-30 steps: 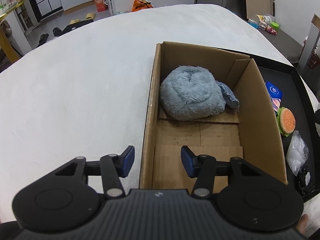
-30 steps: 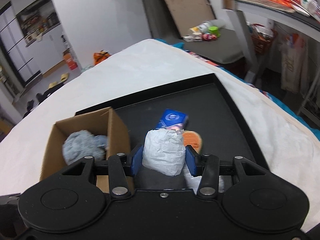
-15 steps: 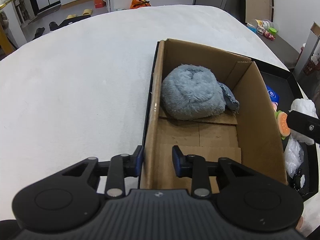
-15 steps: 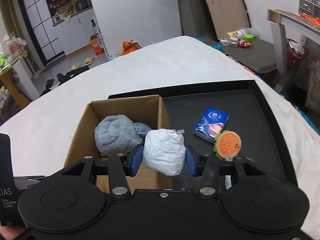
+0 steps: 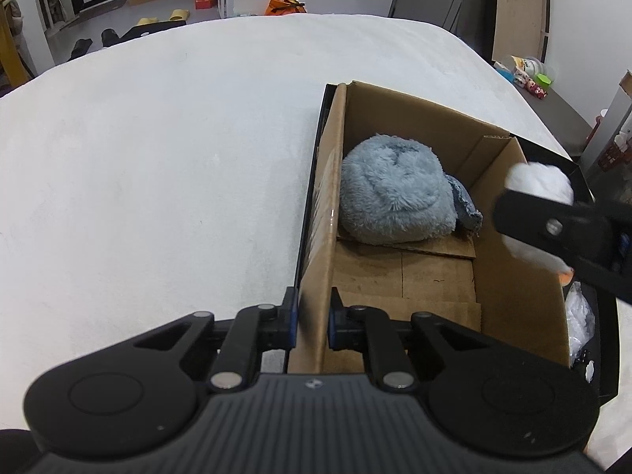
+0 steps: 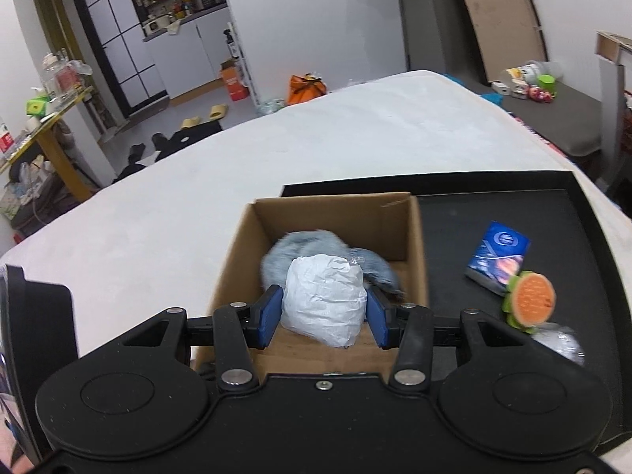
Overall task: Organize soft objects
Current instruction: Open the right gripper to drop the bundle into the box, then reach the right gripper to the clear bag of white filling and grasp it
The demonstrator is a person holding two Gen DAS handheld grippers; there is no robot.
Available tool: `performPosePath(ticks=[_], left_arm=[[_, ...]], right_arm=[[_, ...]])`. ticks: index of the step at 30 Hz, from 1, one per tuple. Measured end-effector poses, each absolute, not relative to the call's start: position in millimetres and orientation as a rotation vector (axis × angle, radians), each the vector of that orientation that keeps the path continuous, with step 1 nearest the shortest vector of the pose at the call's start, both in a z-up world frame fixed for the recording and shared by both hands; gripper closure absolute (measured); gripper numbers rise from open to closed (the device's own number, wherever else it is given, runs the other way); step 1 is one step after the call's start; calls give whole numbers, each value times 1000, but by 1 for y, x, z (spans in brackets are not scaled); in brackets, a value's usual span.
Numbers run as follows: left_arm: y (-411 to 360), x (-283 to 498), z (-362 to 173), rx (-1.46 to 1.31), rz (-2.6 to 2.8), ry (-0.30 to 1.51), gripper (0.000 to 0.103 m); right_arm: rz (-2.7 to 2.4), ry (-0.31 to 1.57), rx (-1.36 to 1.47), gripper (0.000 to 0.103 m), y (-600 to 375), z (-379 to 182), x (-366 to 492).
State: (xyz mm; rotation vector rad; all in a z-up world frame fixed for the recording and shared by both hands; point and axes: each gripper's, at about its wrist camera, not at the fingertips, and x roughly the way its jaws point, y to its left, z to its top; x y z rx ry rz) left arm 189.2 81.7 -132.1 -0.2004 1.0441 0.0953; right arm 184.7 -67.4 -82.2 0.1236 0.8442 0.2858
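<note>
A brown cardboard box (image 5: 509,260) (image 6: 418,237) stands open on the black tray, with a fluffy grey-blue plush (image 5: 391,189) (image 6: 292,252) at its far end. My left gripper (image 5: 312,322) is shut on the box's left wall, one pad on each side. My right gripper (image 6: 322,312) is shut on a white crumpled bundle (image 6: 324,300) and holds it above the box's near half. In the left wrist view that bundle (image 5: 541,181) and the right gripper's fingers (image 5: 553,225) show over the box's right wall.
The black tray (image 6: 561,197) lies on a white padded surface (image 5: 158,158). On the tray right of the box lie a blue packet (image 6: 497,252), an orange burger-like toy (image 6: 531,298) and a clear plastic bag (image 5: 578,316). Room clutter stands beyond the far edge.
My left gripper closed onto the box's left wall. My right gripper carried the white bundle leftward from over the tray to above the box.
</note>
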Motion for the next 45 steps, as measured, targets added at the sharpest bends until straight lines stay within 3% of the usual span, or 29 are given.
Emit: performPosePath(ticks=[2,4,7,23,26,37,45], left_arm=[[83,189,-132,-208,94,1045,90],[85,189,-132,-215,93,1046,90],[85,189,-132,-217,89,1044,90],[71,189,-124,-149,98,1063,85],[69,188,-124,-148,101,1070,79],[58,184,-121,-99,119,1080,40],[46,183,-121,-49,102,1095,34]], right_arm=[[310,848,139,56,-63,-82,186],[332,855,162,46,-61,-82,188],[346,860,166,41,-60,-82,187],[244,855,220,26,-108,-85,169],[201,855,234,22,-123,-88,165],[122,877,272,20,-156,-105,151],[79,886,312,17,-173,-122,143]])
